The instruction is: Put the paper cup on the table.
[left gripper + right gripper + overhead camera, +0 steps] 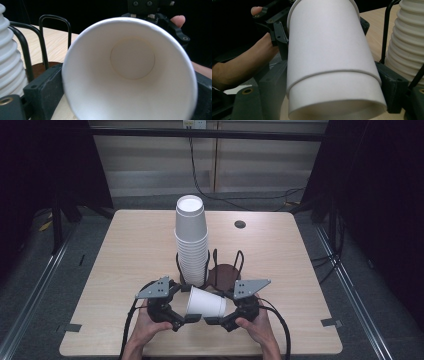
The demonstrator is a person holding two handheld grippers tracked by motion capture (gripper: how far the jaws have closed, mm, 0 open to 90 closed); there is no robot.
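Note:
A white paper cup (206,304) lies on its side above the table's front, held between both grippers. My left gripper (189,303) has its jaws on either side of the cup's mouth. From the left gripper (125,86) I look straight into the cup (132,60), whose rim touches both jaws. My right gripper (218,307) clamps the base end. In the right gripper view the gripper (332,96) flanks the cup (327,45), and a thin line rings its wall; I cannot tell if two cups are nested.
A tall stack of white cups (191,235) stands in a black wire holder (239,260) with a brown round base, just behind the grippers. The wooden table (125,250) has a round hole (240,224) at the back. Cables lie on the floor beyond.

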